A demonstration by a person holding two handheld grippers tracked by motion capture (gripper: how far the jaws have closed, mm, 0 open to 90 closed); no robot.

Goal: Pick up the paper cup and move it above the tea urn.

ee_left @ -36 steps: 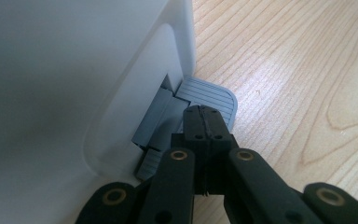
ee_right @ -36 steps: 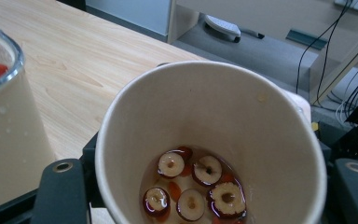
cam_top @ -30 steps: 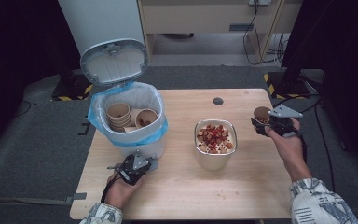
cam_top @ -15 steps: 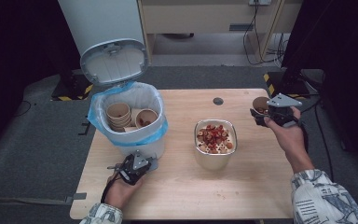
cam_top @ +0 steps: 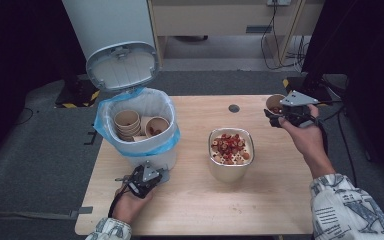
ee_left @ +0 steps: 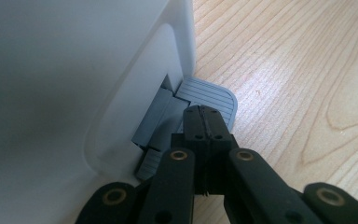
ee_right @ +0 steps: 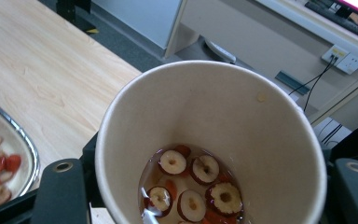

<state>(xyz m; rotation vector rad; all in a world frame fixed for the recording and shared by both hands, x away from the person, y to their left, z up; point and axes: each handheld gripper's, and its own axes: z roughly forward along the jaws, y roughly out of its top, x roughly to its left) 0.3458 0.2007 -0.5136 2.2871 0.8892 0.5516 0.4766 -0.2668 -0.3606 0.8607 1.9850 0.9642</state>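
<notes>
My right gripper (cam_top: 276,113) is shut on a brown paper cup (cam_top: 274,102), held up over the table's far right corner. In the right gripper view the cup (ee_right: 214,112) stands between the jaws, with sliced red dates (ee_right: 191,184) lying in liquid at its bottom. My left gripper (cam_top: 152,176) is shut with nothing between its jaws. It rests at the foot of the white pedal bin (cam_top: 156,107). In the left gripper view, the tips of the left gripper (ee_left: 205,111) press on the bin's grey pedal (ee_left: 214,93).
The bin's lid (cam_top: 122,65) stands open, and its blue-bagged inside holds several stacked paper cups (cam_top: 127,122). A metal bowl (cam_top: 230,170) full of date slices sits mid-table. A dark grommet (cam_top: 234,108) marks the wooden table (cam_top: 260,200) near its far edge.
My right hand has lifted the cup higher and a little toward the far edge. The left gripper has stayed on the pedal, and the lid is still up.
</notes>
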